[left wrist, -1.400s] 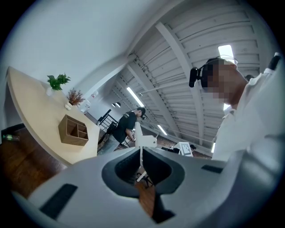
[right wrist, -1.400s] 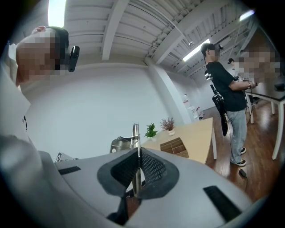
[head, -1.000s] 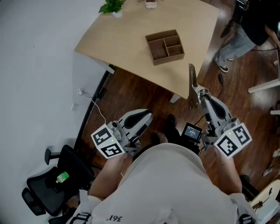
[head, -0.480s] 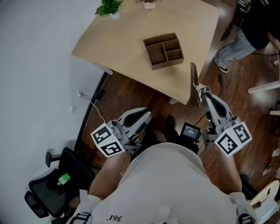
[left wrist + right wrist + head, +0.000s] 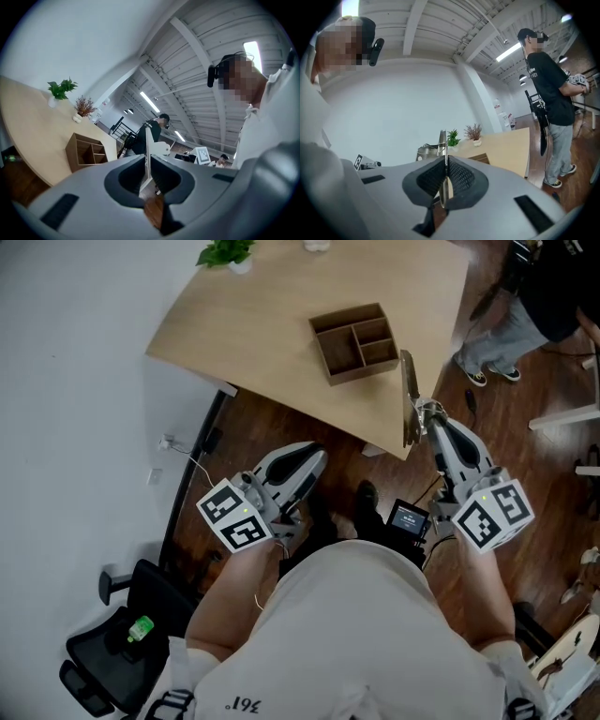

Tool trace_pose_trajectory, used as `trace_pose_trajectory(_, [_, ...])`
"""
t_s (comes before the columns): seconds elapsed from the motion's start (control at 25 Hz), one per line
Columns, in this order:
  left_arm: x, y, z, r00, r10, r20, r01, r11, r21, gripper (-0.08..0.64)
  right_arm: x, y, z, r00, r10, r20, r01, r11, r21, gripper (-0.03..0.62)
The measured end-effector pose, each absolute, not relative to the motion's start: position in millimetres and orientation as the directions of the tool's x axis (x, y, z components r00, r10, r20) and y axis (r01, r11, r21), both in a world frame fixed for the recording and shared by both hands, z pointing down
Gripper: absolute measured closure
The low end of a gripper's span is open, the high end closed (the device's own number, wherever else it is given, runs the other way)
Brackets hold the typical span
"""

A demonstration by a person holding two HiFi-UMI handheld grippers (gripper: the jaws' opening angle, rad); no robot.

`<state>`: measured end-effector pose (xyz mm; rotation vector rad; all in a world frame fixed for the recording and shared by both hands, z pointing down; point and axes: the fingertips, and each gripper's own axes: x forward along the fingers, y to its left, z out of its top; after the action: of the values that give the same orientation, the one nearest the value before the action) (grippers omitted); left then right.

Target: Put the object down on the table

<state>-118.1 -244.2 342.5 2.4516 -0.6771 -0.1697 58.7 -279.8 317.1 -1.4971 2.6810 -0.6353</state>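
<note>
A thin flat metal object (image 5: 407, 395) stands on edge, upright, in my right gripper (image 5: 419, 418), which is shut on its lower part. In the head view its top overlaps the near right corner of the light wooden table (image 5: 253, 324). The right gripper view shows the same strip (image 5: 442, 140) pinched between the ribbed pads, pointing up. My left gripper (image 5: 314, 457) hovers lower, over the dark floor short of the table, jaws together with nothing in them. The left gripper view looks past its own tips (image 5: 148, 159) at the held strip (image 5: 147, 140) and the table (image 5: 28, 122).
A brown compartment box (image 5: 354, 338) sits on the table, with a potted plant (image 5: 225, 251) at the far edge. A person in dark clothes (image 5: 539, 292) stands beyond the table's right side. A black chair (image 5: 112, 652) holding a green bottle (image 5: 139, 626) stands at lower left.
My right gripper has carried the metal object a little up and forward, so its top now overlaps the table's corner. The left gripper has risen slightly.
</note>
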Motion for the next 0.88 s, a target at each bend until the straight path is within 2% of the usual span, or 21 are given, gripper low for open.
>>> trace_pose_trajectory(0.48, [-105,-312,374,0.853,-0.518,0.055,-0.449,-0.676,0.584,0.543,33,-349,359,-0.562,-0.789,0.249,-0.812,0.467,-0.35,0.586])
trace_pose_trajectory(0.52, [-104,-317,376,0.853,-0.519,0.056,-0.448,-0.673,0.589,0.465,31,-354,361,-0.563,-0.787,0.253,-0.811,0.468,-0.35,0.586])
trace_pose_trajectory(0.88, [-103,-366,399,0.839,-0.538,0.083,-0.475,-0.648,0.595,0.46,17,-401,381,-0.578,-0.763,0.29,-0.809,0.489,-0.327,0.586])
